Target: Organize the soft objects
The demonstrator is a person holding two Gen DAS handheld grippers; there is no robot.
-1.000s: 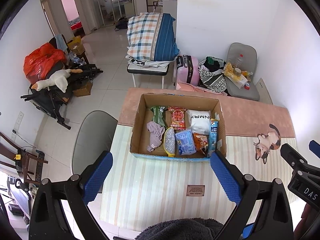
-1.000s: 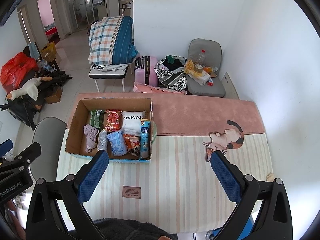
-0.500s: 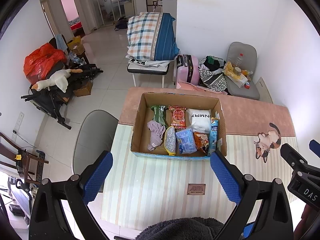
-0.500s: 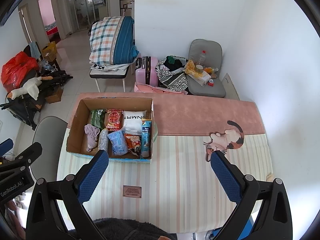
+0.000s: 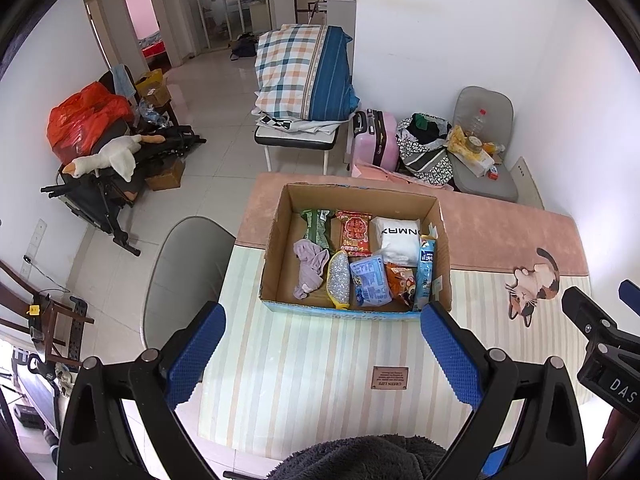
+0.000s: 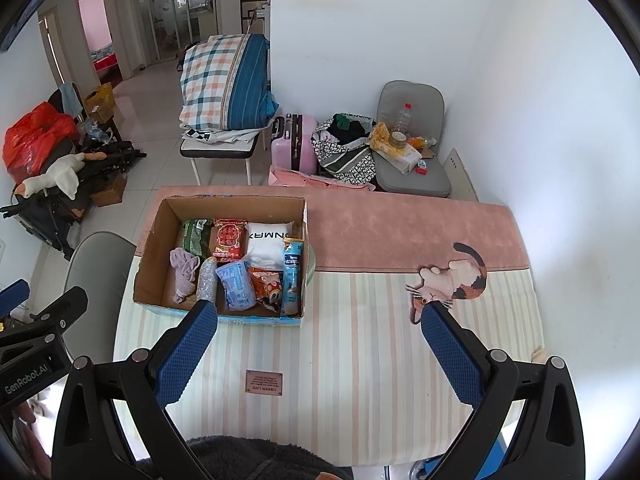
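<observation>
Ahead, we find the cardboard box just beyond the left gripper, nearer than the right gripper; both jaws spread, empty.

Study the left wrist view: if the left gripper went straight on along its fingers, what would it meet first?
Probably the cardboard box, likely its near wall or the packets inside. The left gripper hangs open above the striped table mat, aimed at the box, with nothing between them. Depth is uncertain.
</observation>
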